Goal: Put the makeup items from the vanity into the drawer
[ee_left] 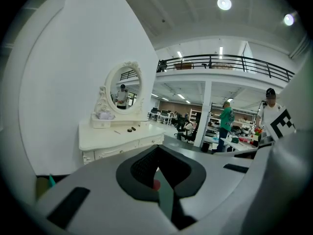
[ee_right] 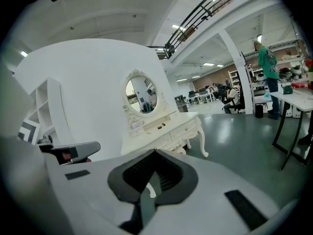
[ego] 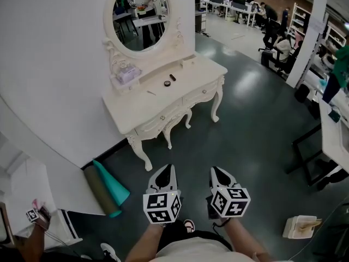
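The white vanity (ego: 143, 109) with its oval mirror (ego: 140, 15) stands against the curved wall, some way ahead of me. On its top lie a small round black compact (ego: 167, 83), a short black tube (ego: 173, 77) and a thin stick (ego: 150, 92). A little box of items (ego: 126, 73) sits at the back left. The drawers (ego: 163, 115) in its front are closed. My left gripper (ego: 169, 168) and right gripper (ego: 215, 170) are held side by side over the floor, both shut and empty, pointing at the vanity. It also shows in the left gripper view (ee_left: 113, 137) and the right gripper view (ee_right: 167, 130).
Rolled teal and olive mats (ego: 107, 189) lean at the wall's foot, left of my grippers. A black-framed table (ego: 331, 132) stands at the right, with a white box (ego: 299, 226) on the floor near it. People sit at desks far behind. Grey floor lies between me and the vanity.
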`<move>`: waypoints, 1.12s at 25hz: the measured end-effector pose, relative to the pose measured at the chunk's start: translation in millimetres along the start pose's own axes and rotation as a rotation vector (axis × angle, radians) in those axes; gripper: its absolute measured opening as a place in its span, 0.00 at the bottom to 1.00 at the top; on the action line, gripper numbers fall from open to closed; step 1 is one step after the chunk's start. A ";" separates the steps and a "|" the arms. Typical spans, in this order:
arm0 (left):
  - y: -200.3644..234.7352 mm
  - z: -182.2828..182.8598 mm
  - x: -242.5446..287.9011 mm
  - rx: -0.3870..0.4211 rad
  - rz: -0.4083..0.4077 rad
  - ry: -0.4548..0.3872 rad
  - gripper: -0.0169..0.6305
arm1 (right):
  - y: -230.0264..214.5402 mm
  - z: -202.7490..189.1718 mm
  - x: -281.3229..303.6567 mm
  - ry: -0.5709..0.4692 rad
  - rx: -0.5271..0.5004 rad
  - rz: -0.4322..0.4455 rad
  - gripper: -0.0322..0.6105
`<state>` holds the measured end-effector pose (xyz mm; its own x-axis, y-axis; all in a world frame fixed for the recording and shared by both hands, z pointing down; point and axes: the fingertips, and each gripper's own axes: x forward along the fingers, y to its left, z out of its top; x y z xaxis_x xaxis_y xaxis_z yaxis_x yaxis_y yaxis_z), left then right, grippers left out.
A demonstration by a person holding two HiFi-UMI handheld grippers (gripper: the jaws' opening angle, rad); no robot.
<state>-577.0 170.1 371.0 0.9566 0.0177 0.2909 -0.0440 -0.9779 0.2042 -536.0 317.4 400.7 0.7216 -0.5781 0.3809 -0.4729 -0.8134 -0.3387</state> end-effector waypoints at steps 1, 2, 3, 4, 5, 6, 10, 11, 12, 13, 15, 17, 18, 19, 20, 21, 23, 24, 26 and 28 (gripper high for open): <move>2.2 0.3 5.8 -0.001 0.004 0.003 0.03 | -2.5 1.0 5.2 0.004 0.000 -0.002 0.08; 4.3 1.3 11.9 -0.002 0.008 0.005 0.04 | -5.5 2.3 10.8 0.008 -0.002 -0.006 0.08; 6.5 3.1 17.9 -0.003 0.010 0.006 0.03 | -8.8 3.9 16.7 0.013 -0.003 -0.014 0.08; 8.8 5.2 23.7 -0.002 0.011 0.007 0.03 | -12.1 5.7 22.7 0.015 -0.003 -0.024 0.08; 11.3 6.9 29.1 0.000 0.011 0.009 0.04 | -15.2 7.5 28.4 0.016 -0.002 -0.033 0.08; 13.9 8.0 34.4 0.001 0.011 0.011 0.03 | -18.3 9.2 33.7 0.015 0.000 -0.041 0.08; 24.9 11.0 61.8 -0.011 0.010 0.015 0.04 | -31.4 17.0 57.7 0.011 0.015 -0.059 0.08; 27.5 12.9 70.8 -0.015 0.009 0.013 0.03 | -34.2 20.6 65.1 0.010 0.015 -0.062 0.08; 30.1 15.7 80.1 -0.020 0.007 0.010 0.04 | -36.1 24.8 72.9 0.011 0.013 -0.062 0.08; 33.0 19.1 89.3 -0.024 0.006 0.008 0.04 | -36.9 29.2 81.1 0.012 0.010 -0.061 0.08; 39.2 26.4 108.4 -0.031 0.003 0.004 0.04 | -38.0 39.3 98.1 0.013 -0.002 -0.057 0.08; 43.3 34.4 130.8 -0.037 -0.005 -0.003 0.04 | -44.2 53.7 116.6 0.007 -0.015 -0.065 0.08; 45.2 38.8 142.5 -0.042 -0.008 -0.007 0.03 | -48.5 62.0 126.4 0.004 -0.023 -0.075 0.08; 47.6 43.4 153.7 -0.048 -0.011 -0.008 0.03 | -52.6 70.1 135.9 0.003 -0.033 -0.086 0.08; 50.5 48.0 164.2 -0.055 -0.013 -0.008 0.03 | -56.3 77.7 145.0 0.002 -0.044 -0.098 0.08; 53.5 52.4 174.5 -0.062 -0.016 -0.007 0.03 | -59.8 84.9 153.7 0.002 -0.054 -0.107 0.08; 60.0 60.8 195.0 -0.070 -0.019 -0.006 0.03 | -66.3 98.3 171.5 0.001 -0.063 -0.117 0.08; 63.9 65.1 205.2 -0.072 -0.019 -0.007 0.03 | -68.8 104.7 180.9 0.000 -0.063 -0.118 0.08; 72.4 73.7 224.8 -0.076 -0.014 -0.011 0.03 | -71.4 117.2 200.1 -0.005 -0.065 -0.116 0.08; 79.6 82.5 242.8 -0.079 -0.010 -0.018 0.04 | -72.2 128.7 218.9 -0.008 -0.072 -0.108 0.08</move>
<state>-324.4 79.3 380.7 0.9621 0.0230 0.2716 -0.0562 -0.9582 0.2805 -278.8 257.8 397.9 0.7743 -0.4862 0.4049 -0.4269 -0.8738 -0.2329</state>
